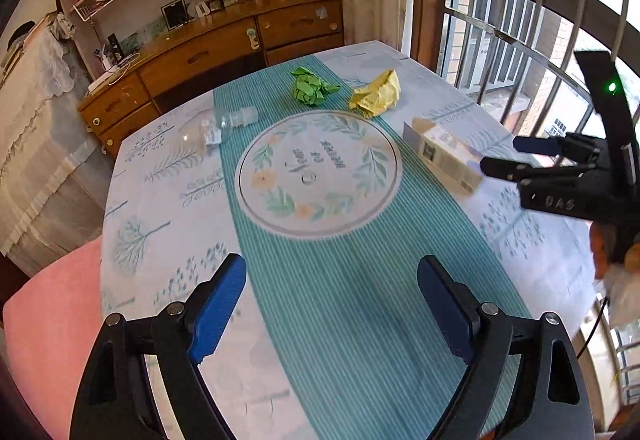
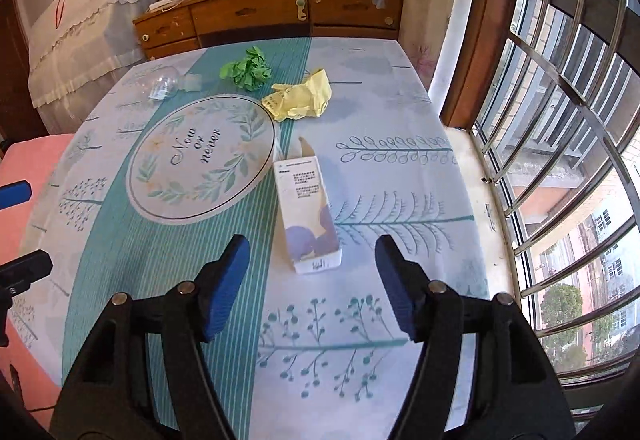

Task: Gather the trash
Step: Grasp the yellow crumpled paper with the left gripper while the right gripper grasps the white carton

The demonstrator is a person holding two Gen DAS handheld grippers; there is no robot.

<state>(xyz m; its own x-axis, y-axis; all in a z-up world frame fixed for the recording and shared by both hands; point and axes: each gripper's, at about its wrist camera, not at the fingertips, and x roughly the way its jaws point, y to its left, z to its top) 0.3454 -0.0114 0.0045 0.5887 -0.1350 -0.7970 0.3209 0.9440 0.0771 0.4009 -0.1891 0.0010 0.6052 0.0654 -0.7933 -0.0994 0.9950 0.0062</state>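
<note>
Right wrist view: right gripper (image 2: 312, 280) spread, empty, above the near end of the white rectangular carton (image 2: 306, 208) lying on the patterned tablecloth (image 2: 400, 200). Left gripper (image 1: 332, 304) spread wide, empty. Crumpled green paper (image 2: 248, 69), crumpled yellow paper (image 2: 300, 99) and clear plastic bottle (image 2: 166, 86) lie far.

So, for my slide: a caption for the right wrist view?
Open right gripper above a white carton; crumpled yellow paper beyond.

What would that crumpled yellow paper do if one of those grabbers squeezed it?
The yellow paper is loosely crumpled, so it would probably squash flat between the pads rather than resist. It looks very light, so a nudge might slide it across the tablecloth. Unlikely to break or roll far.
</note>
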